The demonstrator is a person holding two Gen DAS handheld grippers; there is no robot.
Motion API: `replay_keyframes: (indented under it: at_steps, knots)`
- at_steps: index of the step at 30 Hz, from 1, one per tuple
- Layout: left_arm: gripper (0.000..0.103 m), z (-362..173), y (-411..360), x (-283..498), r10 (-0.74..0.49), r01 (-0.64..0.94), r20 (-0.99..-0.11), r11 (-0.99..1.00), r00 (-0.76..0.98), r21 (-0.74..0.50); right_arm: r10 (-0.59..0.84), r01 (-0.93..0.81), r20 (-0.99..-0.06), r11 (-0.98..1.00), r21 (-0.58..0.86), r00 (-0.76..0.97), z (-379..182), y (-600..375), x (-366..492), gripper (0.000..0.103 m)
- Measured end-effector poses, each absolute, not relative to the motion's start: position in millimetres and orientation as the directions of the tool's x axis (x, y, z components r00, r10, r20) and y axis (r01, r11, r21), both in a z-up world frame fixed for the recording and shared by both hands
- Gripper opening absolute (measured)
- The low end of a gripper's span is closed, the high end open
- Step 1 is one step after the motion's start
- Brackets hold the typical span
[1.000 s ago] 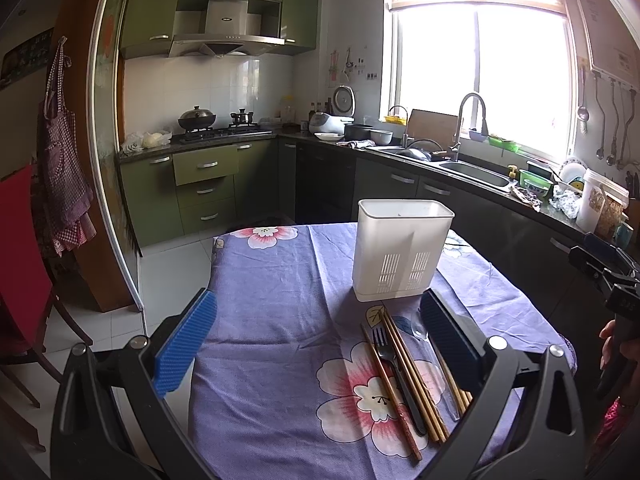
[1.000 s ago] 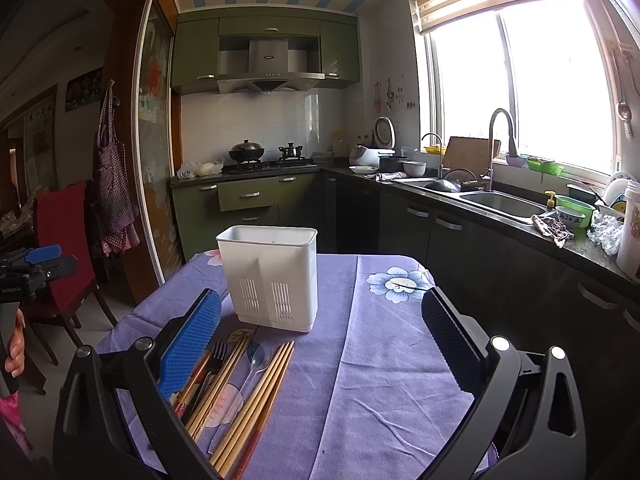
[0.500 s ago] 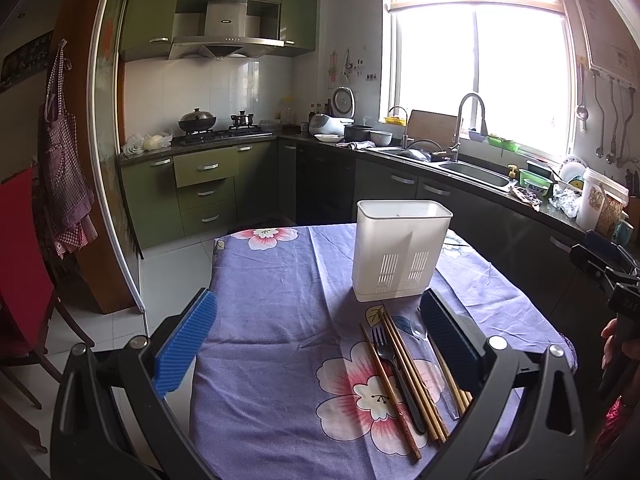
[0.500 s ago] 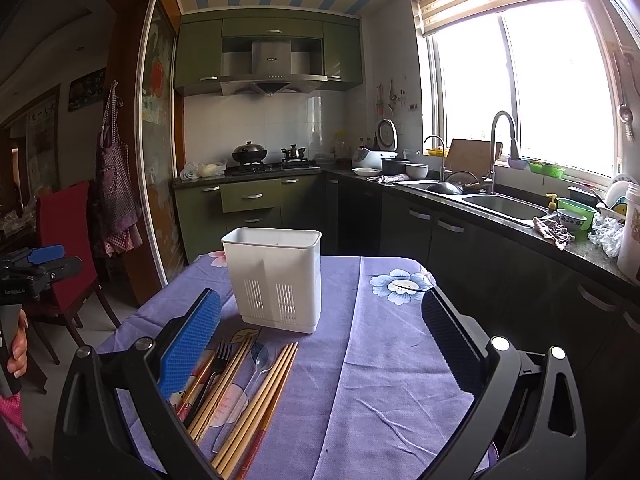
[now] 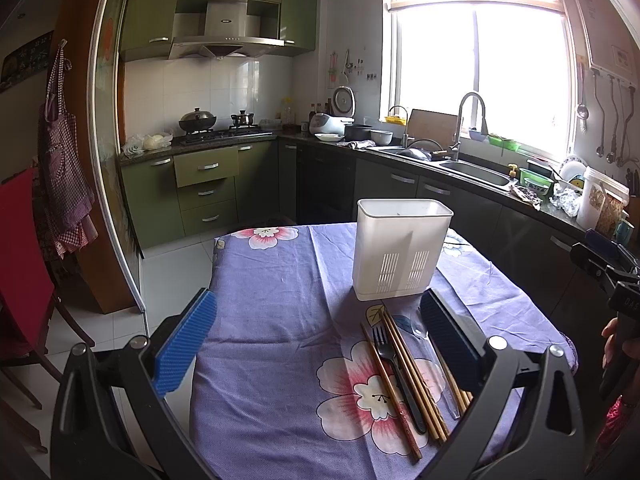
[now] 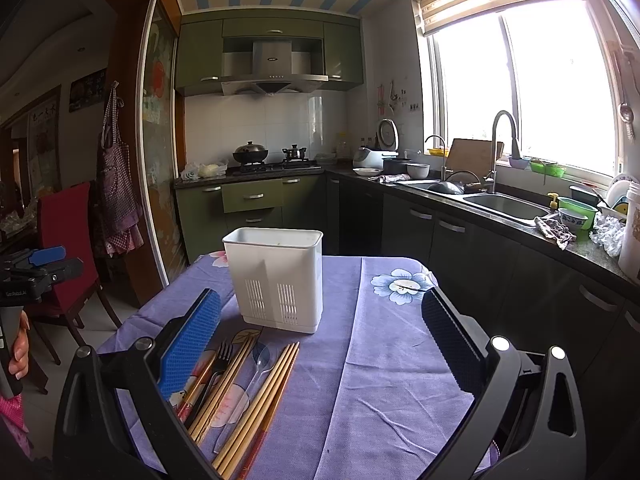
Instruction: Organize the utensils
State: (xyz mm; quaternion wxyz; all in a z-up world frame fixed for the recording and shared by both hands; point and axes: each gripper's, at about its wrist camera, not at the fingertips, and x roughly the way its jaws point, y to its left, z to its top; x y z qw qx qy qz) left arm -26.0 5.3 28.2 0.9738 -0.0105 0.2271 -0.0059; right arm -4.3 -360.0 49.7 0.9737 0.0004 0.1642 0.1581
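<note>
A white slotted utensil holder (image 5: pixel 400 250) (image 6: pixel 278 278) stands upright on a table with a purple flowered cloth (image 5: pixel 280 320) (image 6: pixel 384 360). In front of it lie several wooden chopsticks (image 5: pixel 416 376) (image 6: pixel 260 400), a black fork (image 5: pixel 390 364) (image 6: pixel 214 372) and a clear plastic spoon (image 6: pixel 256 376). My left gripper (image 5: pixel 316 340) hovers open above the near table edge, the utensils just inside its right finger. My right gripper (image 6: pixel 320 344) is open too, with the utensils by its left blue pad (image 6: pixel 190 344). Nothing is held.
Dark kitchen counters with a sink (image 6: pixel 504 204) run along the right under a bright window. A stove with pots (image 5: pixel 200 122) sits at the back. A red chair (image 6: pixel 68 236) stands left of the table. A person's hand (image 6: pixel 18 354) holds the other gripper's handle.
Both cameras have drifted slightly; the holder and utensils sit a touch differently in each view. Nothing on the table has moved and both grippers stay open.
</note>
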Motion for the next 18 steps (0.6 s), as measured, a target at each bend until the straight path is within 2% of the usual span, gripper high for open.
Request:
replay_keyframes:
  at_steps: [14, 18]
  knots:
    - [0.097, 27.7, 5.1, -26.0, -0.014, 0.004, -0.442, 1.000, 0.897, -0.023, 0.310, -0.309, -0.322, 0.949, 0.056, 0.894, 49.4, -358.2, -3.6, 0.099]
    - [0.097, 24.0, 7.9, -19.6, -0.057, 0.028, -0.470, 0.997, 0.881, -0.068, 0.322, -0.318, -0.338, 0.945, 0.070, 0.884, 46.2, -358.2, 1.9, 0.099]
